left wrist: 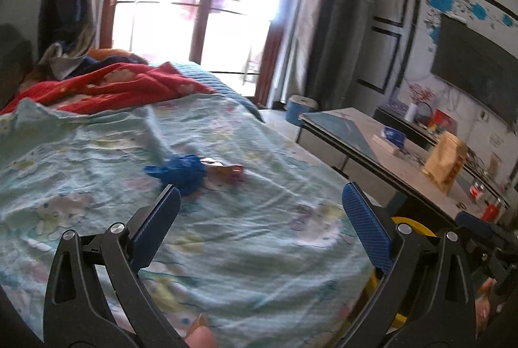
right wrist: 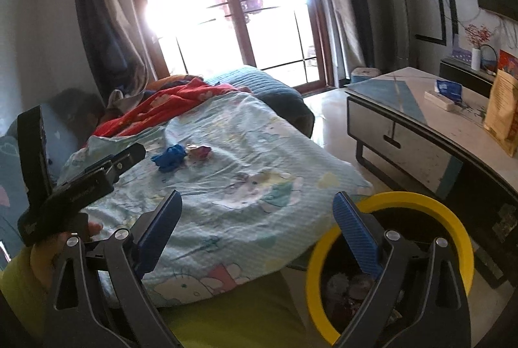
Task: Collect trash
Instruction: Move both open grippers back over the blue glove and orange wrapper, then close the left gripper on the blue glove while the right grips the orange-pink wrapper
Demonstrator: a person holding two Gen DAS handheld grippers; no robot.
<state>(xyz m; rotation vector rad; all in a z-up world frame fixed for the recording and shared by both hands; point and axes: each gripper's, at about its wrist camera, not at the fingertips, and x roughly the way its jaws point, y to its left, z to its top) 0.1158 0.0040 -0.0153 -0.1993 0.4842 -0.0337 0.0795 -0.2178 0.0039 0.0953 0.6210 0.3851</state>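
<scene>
A crumpled blue glove (left wrist: 180, 172) and a shiny crumpled wrapper (left wrist: 226, 173) lie side by side on the pale green bed sheet (left wrist: 259, 251). My left gripper (left wrist: 259, 202) is open and empty, just short of them. They also show in the right wrist view, the glove (right wrist: 171, 156) and the wrapper (right wrist: 199, 151). My right gripper (right wrist: 255, 212) is open and empty, over the bed's near edge. A yellow-rimmed bin (right wrist: 453, 225) with trash inside stands on the floor under its right finger. The left gripper's body (right wrist: 81, 186) shows at the left.
A red blanket (left wrist: 106, 85) is bunched at the bed's far end before a bright window. A low table (right wrist: 404, 118) stands right of the bed, bearing a brown paper bag (right wrist: 501, 118), a blue packet and a white box. A blue tub (left wrist: 299, 108) sits on the floor.
</scene>
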